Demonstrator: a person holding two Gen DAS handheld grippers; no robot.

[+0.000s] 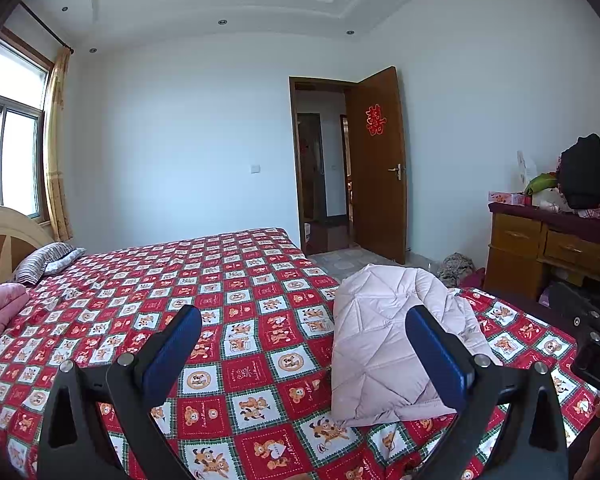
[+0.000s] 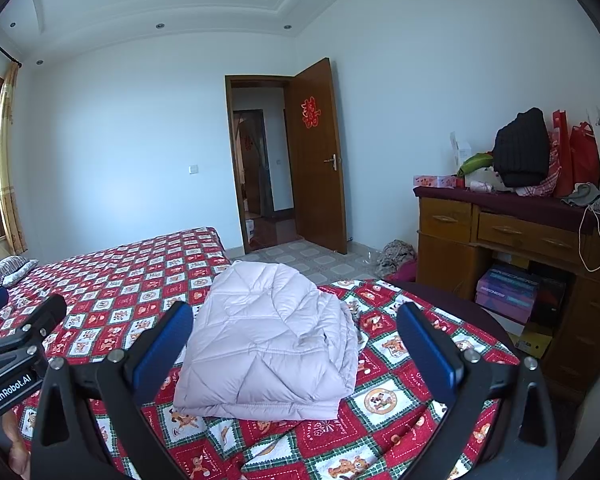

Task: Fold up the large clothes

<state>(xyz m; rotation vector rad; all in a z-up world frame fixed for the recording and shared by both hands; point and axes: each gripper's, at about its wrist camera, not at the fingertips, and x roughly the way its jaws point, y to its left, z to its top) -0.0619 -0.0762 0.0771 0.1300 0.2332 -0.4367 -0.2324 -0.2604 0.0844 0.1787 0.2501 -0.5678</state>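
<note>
A pale pink quilted jacket lies folded into a compact bundle on the red patterned bedspread, near the bed's right edge; it also shows in the right wrist view. My left gripper is open and empty, held above the bed with its right finger in front of the jacket. My right gripper is open and empty, held just short of the jacket, which lies between its blue pads. Each gripper shows at the edge of the other's view.
A striped pillow and a pink folded blanket lie at the bed's head. A wooden dresser piled with bags stands to the right, with boxes underneath. An open door is behind. Clothes lie on the floor.
</note>
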